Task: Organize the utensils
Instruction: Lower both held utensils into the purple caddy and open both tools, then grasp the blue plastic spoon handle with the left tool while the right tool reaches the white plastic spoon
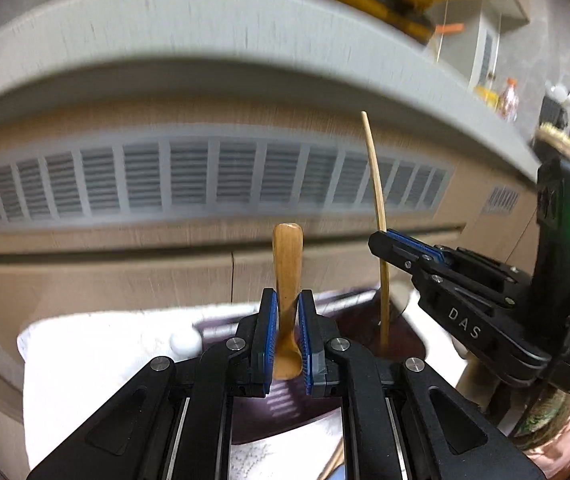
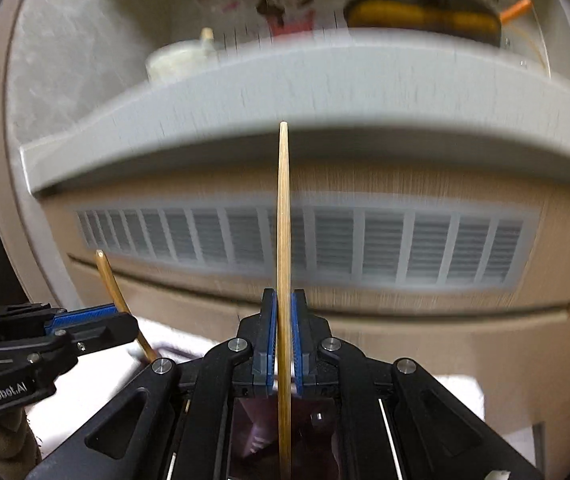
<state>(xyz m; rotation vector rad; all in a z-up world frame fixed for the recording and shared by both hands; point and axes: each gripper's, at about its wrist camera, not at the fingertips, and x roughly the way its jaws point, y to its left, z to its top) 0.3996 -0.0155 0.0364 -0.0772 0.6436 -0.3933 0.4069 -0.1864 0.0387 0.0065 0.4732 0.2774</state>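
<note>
Two utensils are in the air at this moment, one in each claw. The left claw is clamped on a wooden spoon; its handle stands up between the blue pads and its bowl hangs below them. The right claw is clamped on a thin bamboo chopstick, also nearly upright, with its long axis crossing the pads and its tip pointing up. Both claws are side by side, near each other, above a white cloth and a dark tray. I judge that the tray is the place for them; it lies below and just in front, slightly nearer to the right claw. Each utensil must tilt toward level before release.
</note>
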